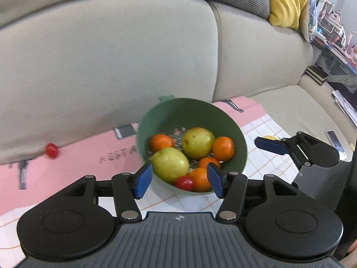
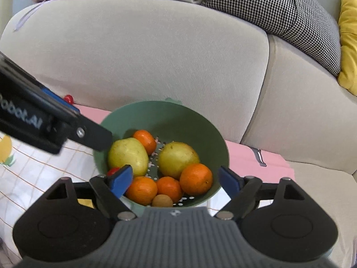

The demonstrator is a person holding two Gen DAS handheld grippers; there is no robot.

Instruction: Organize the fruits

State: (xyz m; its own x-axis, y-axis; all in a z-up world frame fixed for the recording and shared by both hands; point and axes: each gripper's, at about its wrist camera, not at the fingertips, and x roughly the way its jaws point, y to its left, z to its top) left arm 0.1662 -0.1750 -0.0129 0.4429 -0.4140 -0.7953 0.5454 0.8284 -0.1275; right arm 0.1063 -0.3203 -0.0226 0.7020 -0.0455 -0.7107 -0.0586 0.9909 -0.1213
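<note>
Beige sofa [image 2: 156, 51] behind, smooth fabric, with a checked cushion [image 2: 279, 13] and a yellow pillow [image 1: 287, 0] further along; on the seat, a cloth [image 1: 267, 129], pink at the back and white-gridded in front.

On that cloth, a green bowl [image 2: 174, 116], round, matte plastic, pierced with drain holes at the bottom. Inside: two yellow-green pears [image 2: 128, 154], waxy and lumpy; several oranges [image 2: 196, 179] with dimpled peel; a small red tomato [image 1: 184, 182], glossy, against the near wall; a little brown round fruit [image 2: 162, 201] at the near edge in the right view. Another red tomato [image 1: 51, 150] well apart, off to the left at the foot of the sofa back.

Left gripper [image 1: 178, 178] just at the bowl's near rim, blue pads spread wide, holding nothing. Right gripper [image 2: 176, 182] likewise spread and empty, low over the near fruit.

Probably about to pick one piece out. Best done by choosing a top-lying orange, not a pear wedged beneath others; pads to either side at the widest part, closing gently, since round peel slips and the tomato would bruise. Worth steadying the rim with the other tool, the bowl being light and resting on soft cloth. Worth keeping the two tools from crowding each other, both being near one rim.
</note>
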